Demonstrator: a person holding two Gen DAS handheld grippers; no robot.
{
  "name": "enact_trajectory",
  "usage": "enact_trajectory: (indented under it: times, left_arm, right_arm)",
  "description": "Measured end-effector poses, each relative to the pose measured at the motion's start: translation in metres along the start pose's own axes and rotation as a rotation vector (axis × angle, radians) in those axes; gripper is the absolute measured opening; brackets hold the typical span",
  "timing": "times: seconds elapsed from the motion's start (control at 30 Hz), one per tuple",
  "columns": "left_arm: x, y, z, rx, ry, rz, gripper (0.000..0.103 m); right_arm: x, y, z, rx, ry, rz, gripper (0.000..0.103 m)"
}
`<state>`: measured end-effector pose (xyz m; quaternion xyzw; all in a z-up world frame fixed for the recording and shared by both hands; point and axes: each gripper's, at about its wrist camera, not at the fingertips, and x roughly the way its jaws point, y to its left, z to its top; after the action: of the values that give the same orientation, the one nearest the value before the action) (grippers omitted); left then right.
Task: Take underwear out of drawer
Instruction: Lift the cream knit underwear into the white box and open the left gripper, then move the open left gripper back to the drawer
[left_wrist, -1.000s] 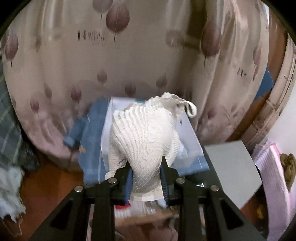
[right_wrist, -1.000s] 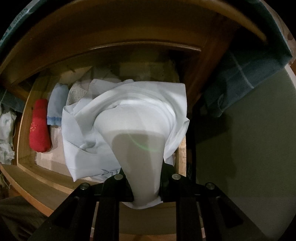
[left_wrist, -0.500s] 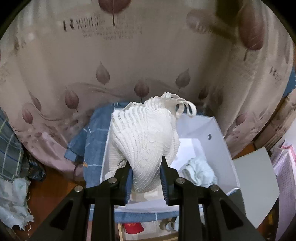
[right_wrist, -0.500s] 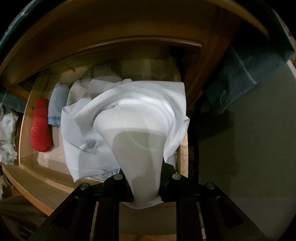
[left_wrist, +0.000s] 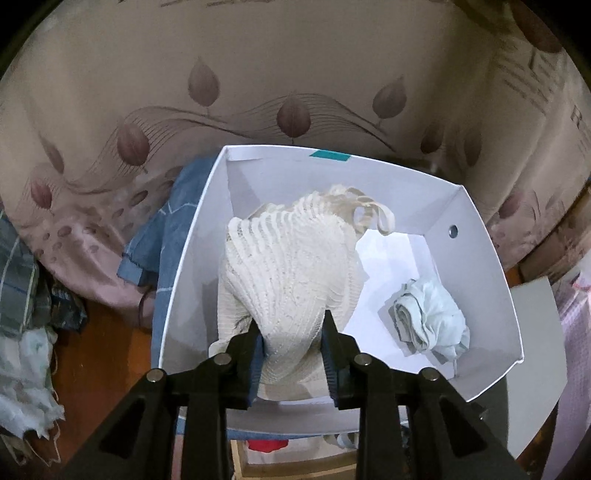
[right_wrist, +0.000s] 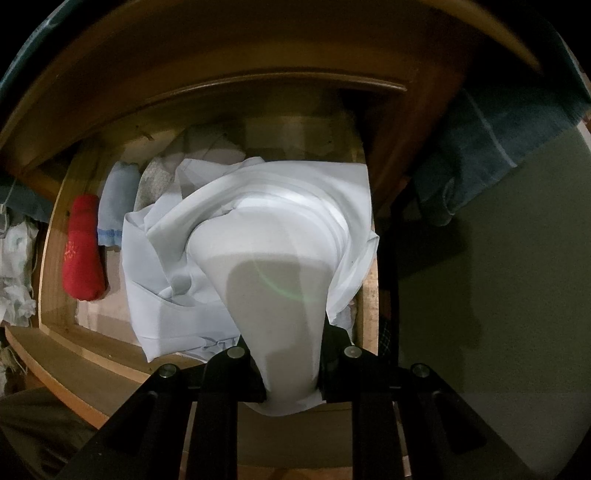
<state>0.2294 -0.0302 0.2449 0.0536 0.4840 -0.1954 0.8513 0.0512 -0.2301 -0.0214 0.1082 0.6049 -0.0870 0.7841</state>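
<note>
A cream lace underwear (left_wrist: 291, 266) hangs from my left gripper (left_wrist: 293, 332) inside a white box (left_wrist: 491, 266). Its jaws are opening, and the fabric is still pinched between the pads. A crumpled pale blue garment (left_wrist: 428, 317) lies in the box's right corner. In the right wrist view, my right gripper (right_wrist: 290, 354) is shut on a pale grey-white underwear (right_wrist: 266, 229). It holds this just above the open wooden drawer (right_wrist: 51, 258), with the cloth draping down into it.
A red sock (right_wrist: 83, 251) and a light blue sock (right_wrist: 116, 199) lie at the drawer's left. A dark blue towel (right_wrist: 491, 147) hangs at the right. The box rests on blue cloth (left_wrist: 173, 229) before a leaf-patterned curtain (left_wrist: 295, 74). A grey board (left_wrist: 535, 332) lies to its right.
My left gripper came down over the white box, so the lace underwear now hangs inside it, and its jaws stand slightly wider. The right gripper and its garment have not moved.
</note>
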Motion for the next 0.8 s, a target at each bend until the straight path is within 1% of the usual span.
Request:
enact_trajectory:
  times: [0.1,0.2,0.27,0.3,0.4,0.57,0.7,0.8]
  left_arm:
    - [-0.003,0.005,-0.001,-0.033,-0.005,0.01,0.036]
    - [-0.008,0.004,-0.003,-0.027,-0.029,0.035,0.044]
    - [-0.012,0.003,-0.005,-0.019,-0.043,0.051,0.046]
    - [-0.014,0.003,-0.005,-0.018,-0.045,0.054,0.046]
    - [-0.024,0.001,-0.008,-0.01,-0.064,0.03,0.046]
    - [-0.048,0.002,-0.015,-0.003,-0.105,0.026,0.046]
    - [-0.071,0.005,-0.033,-0.005,-0.157,0.025,0.047]
    - [-0.086,0.011,-0.056,-0.006,-0.179,0.025,0.049]
  right_arm:
    - [0.0,0.001,0.0,-0.003,-0.001,-0.003,0.017]
    - [0.0,0.002,-0.001,-0.009,-0.003,-0.008,0.017]
    - [-0.001,0.002,-0.002,-0.011,-0.006,-0.008,0.017]
    - [0.0,0.002,-0.001,-0.01,-0.005,-0.008,0.017]
    - [-0.001,0.002,-0.002,-0.006,-0.008,-0.004,0.017]
    - [-0.001,-0.001,-0.002,0.003,-0.01,0.008,0.017]
    - [-0.003,-0.004,-0.001,0.011,-0.021,0.019,0.017]
    - [-0.005,-0.006,-0.002,0.019,-0.03,0.02,0.017]
